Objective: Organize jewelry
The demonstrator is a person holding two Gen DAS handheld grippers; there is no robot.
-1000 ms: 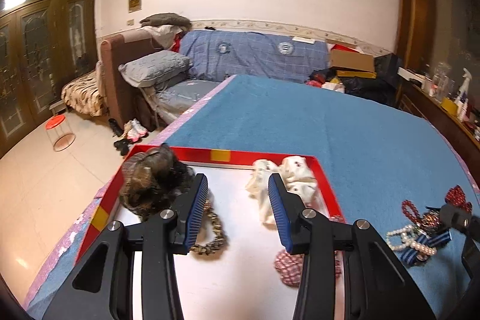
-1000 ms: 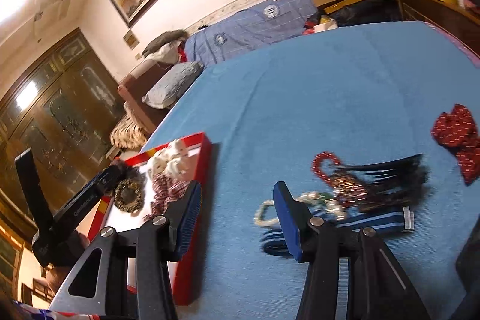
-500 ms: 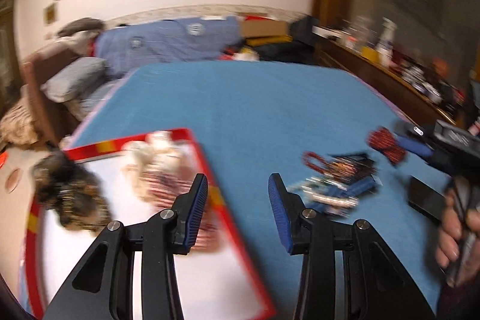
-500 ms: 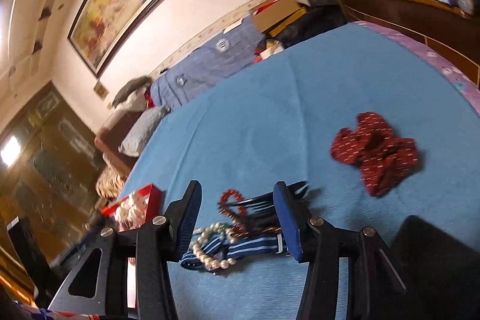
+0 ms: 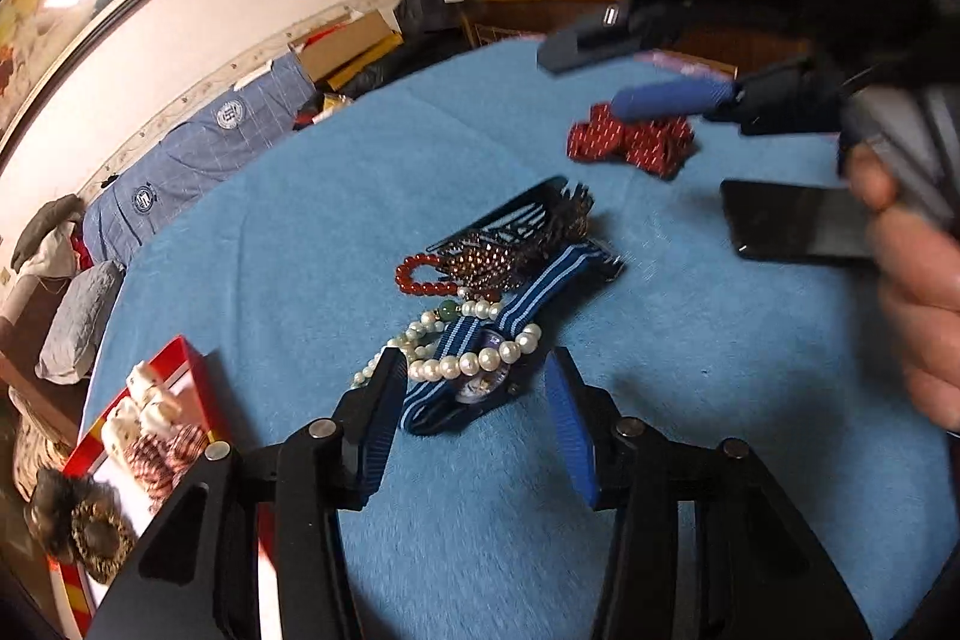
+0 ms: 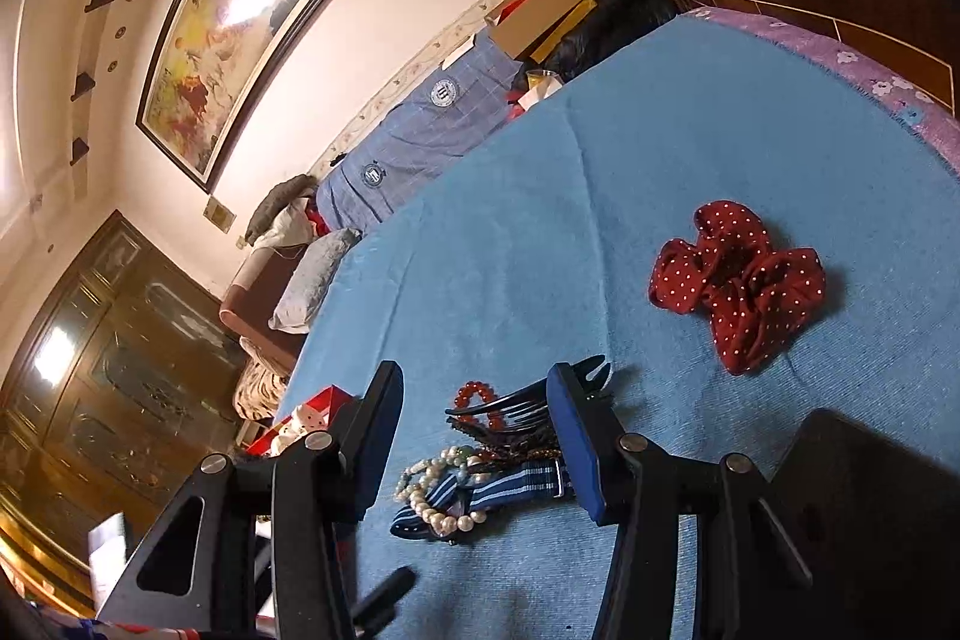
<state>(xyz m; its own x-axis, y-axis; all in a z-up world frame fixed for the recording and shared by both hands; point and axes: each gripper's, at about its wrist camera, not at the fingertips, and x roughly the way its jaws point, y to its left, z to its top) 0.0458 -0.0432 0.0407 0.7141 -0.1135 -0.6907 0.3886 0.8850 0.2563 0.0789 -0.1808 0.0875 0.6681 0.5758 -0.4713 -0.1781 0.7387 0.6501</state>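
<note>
A tangle of jewelry lies on the blue cloth: a pearl bracelet, a blue striped watch strap, a red bead bracelet and a black hair comb. My left gripper hovers right over the pearls and strap, its jaws opening, the pads off them. A red dotted scrunchie lies farther right. My right gripper stands open and holds nothing, with the pile under it and the scrunchie ahead to the right. In the left wrist view the right gripper hangs over the scrunchie.
A red tray with several scrunchies sits at the table's left edge. A black phone lies right of the pile, beside a hand. A sofa with pillows and a cluttered sideboard stand beyond the table.
My left gripper swung right from over the red tray to the jewelry pile, rolling and dipping. My right gripper turned from the pile toward the red scrunchie, then held still.
</note>
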